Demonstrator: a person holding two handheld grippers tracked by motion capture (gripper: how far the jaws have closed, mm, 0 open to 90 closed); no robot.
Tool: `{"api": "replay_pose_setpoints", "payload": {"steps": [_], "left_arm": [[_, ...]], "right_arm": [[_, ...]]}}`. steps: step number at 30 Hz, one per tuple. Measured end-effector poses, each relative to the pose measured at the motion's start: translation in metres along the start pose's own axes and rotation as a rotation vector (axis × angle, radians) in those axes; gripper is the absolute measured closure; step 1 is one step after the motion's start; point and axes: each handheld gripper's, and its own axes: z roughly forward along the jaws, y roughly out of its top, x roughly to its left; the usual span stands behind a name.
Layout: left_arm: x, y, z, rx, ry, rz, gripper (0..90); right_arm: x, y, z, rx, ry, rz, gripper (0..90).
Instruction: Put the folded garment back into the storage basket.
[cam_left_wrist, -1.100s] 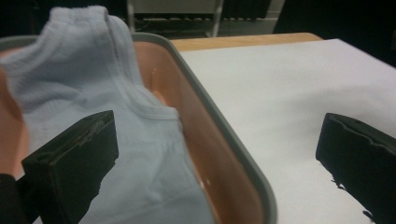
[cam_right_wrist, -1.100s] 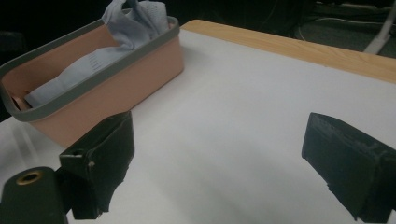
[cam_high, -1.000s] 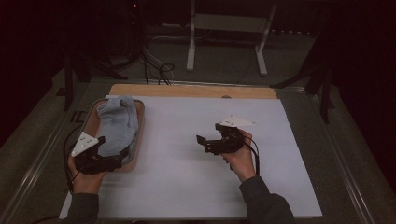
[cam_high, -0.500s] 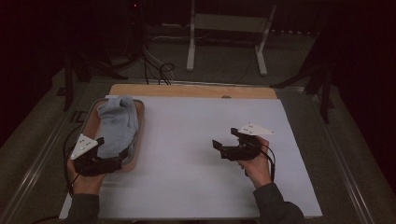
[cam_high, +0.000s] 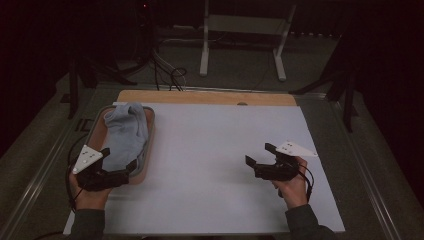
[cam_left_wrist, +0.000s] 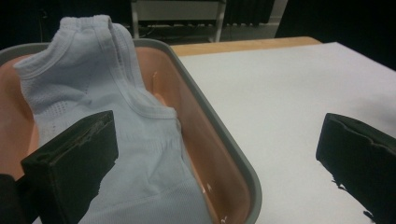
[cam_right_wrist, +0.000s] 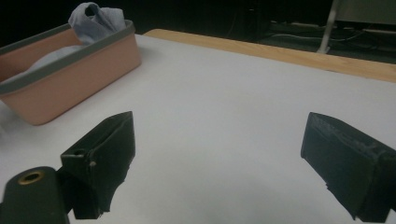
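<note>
- Far left: our left gripper (cam_high: 120, 167) sits at the near end of the tray (cam_high: 149, 131), fingers released and spread wide. In the left gripper view one finger (cam_left_wrist: 74, 161) hangs over the cloth, the other (cam_left_wrist: 359, 161) is out over the white bench (cam_high: 210, 150), so the tray's right rim runs between them.
- Fingers hold nothing; we can't tell if the lower one touches the fabric.
- Tray: pinkish inside, grey rim, lying along the left edge of the bench, long axis pointing away from us.
- Garment (cam_high: 125, 132): pale blue-grey ribbed knit, lying in the tray and covering most of its floor. Its far end is bunched up against the far wall and rises above the rim; the right gripper view shows that lump (cam_right_wrist: 95, 18) sticking out over the tray.
- Middle: bare white bench sheet, wooden strip (cam_high: 210, 97) along its far edge.
- Right: our right gripper (cam_high: 257, 157) is well apart from the tray, low over the sheet, pointing left toward it. Fingers released, wide gap, nothing between them.
</note>
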Motion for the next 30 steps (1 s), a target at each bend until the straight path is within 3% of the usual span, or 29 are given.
{"api": "replay_pose_setpoints", "payload": {"steps": [20, 30], "left_arm": [[0.0, 0.001, -0.006, -0.033, -0.011, 0.011, 0.4], [0.003, 0.001, -0.007, -0.043, -0.004, 0.009, 0.4]], "right_arm": [[-0.027, -0.025, -0.041, -0.079, -0.043, 0.074, 10.1], [-0.03, -0.035, -0.04, -0.067, -0.047, 0.078, 10.1]]}}
